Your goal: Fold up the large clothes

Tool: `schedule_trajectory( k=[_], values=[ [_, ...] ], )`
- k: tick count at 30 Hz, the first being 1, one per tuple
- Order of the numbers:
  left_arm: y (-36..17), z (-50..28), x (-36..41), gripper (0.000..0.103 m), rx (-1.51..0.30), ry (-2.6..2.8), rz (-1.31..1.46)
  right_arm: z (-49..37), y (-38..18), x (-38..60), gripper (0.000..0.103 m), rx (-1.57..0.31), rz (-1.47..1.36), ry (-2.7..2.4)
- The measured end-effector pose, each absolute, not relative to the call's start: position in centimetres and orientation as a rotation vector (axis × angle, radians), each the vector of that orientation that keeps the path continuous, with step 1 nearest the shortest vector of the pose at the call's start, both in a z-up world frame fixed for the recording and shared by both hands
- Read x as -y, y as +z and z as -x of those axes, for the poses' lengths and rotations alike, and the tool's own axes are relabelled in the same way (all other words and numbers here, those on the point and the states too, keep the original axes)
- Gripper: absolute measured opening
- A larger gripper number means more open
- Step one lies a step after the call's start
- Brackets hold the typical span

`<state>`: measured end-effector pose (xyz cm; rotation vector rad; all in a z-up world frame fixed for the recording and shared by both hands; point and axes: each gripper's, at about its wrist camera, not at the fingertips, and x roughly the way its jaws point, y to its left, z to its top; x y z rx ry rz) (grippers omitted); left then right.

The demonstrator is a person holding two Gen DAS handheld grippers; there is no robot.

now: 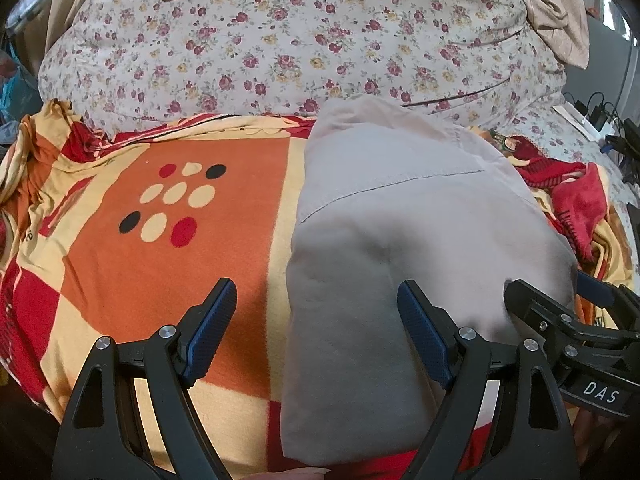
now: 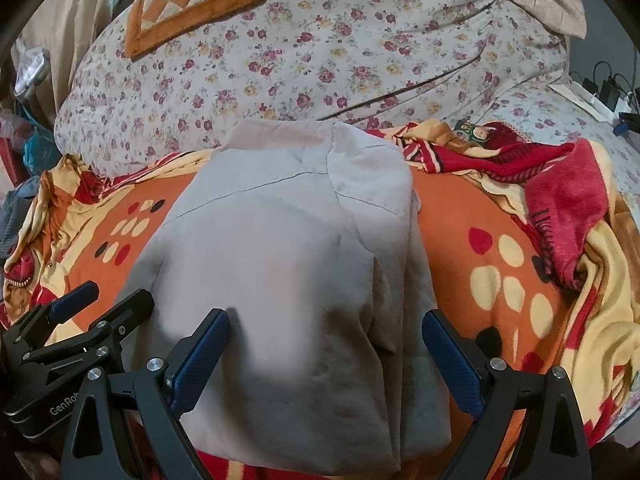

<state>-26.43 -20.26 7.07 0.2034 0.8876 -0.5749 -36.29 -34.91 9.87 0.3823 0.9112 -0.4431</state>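
Garment: grey-beige garment [image 2: 280,280], prob. a shirt or light jacket; exact type I can't tell. It lies on the orange, red & cream blanket [image 1: 132,264] spread over the bed, near me, w/ a floral quilt [image 1: 280,40] bunched up behind it.

Shape now: narrow upright panel, long sides roughly straight. In the right wrist view one side layer is lapped over the middle, its edge running top to bottom. Stitched seams cross the upper part.

Left claw: my left gripper [image 1: 316,328] is wide open & holds nothing. One finger sits over the blanket, the other over the garment's left part; whether it touches the cloth I can't tell.

Right claw: my right gripper [image 2: 326,352] is also wide open, nothing in it. Both fingers hang over the garment's near half, one toward each side.

Done, I judge: sides look folded in lengthwise, so the width is already reduced.

Left, I judge: cross fold(s) to shorten the panel, bottom up toward top, then smoothing. A soft hump mid-panel still wants flattening.

Other: orange checked cushion [image 2: 192,4] at the far end; red towel-like cloth [image 2: 568,208] crumpled at the right.
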Motion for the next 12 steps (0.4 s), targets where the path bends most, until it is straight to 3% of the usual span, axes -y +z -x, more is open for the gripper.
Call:
schedule_trajectory(
  k=[12],
  values=[
    [6.99, 26.09, 20.05, 0.083, -0.877, -0.597, -0.187, 36.25, 9.72, 34.77, 0.096, -0.917, -0.380, -0.439]
  ],
)
